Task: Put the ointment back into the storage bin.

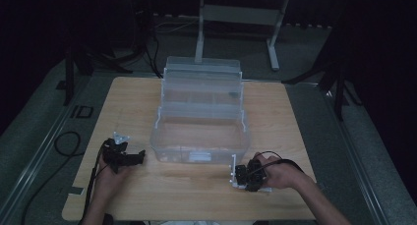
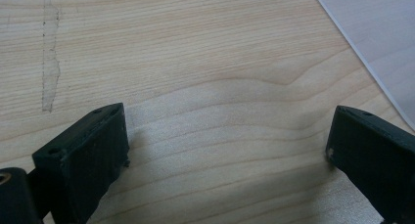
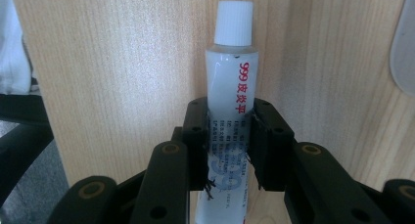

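My right gripper (image 3: 230,121) is shut on a white tube (image 3: 230,72) with a white cap and red lettering. Both pads press the tube's sides just above the wooden table (image 3: 122,62), and the cap points away from the jaws. In the high view this gripper (image 1: 246,178) sits near the table's front edge, right of centre, in front of the clear box. My left gripper (image 2: 227,121) stands open over bare wood with nothing between its jaws. In the high view it (image 1: 140,157) lies at the front left, pointing toward the box.
A clear plastic tiered box (image 1: 199,141) stands open in the middle of the table (image 1: 147,195), and its pale edge (image 2: 381,28) shows in the left gripper view. A black cable (image 1: 66,141) loops on the floor at left. Metal stand legs (image 1: 275,43) rise behind the table.
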A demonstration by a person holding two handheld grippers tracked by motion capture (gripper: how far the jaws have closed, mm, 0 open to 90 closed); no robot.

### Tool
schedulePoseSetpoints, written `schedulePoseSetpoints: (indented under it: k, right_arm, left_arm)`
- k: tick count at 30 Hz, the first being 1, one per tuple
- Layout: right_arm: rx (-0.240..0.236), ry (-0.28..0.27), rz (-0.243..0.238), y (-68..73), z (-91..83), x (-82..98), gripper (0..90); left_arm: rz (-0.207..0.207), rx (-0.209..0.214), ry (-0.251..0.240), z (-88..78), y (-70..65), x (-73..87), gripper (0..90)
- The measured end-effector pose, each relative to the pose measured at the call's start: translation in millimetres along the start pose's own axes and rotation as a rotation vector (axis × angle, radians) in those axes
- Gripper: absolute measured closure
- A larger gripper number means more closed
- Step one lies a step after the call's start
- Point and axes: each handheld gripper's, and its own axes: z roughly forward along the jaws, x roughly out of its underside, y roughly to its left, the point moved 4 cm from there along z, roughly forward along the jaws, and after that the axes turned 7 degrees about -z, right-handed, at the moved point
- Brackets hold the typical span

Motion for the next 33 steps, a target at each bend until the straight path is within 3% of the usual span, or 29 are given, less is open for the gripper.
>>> schedulePoseSetpoints:
  k: [33]
  right_arm:
    - [0.038, -0.030, 0.010, -13.5, -56.2, 3.9, 70.7]
  left_arm:
    - [0.000, 0.000, 0.000, 0.0, 0.0, 0.0, 2.6]
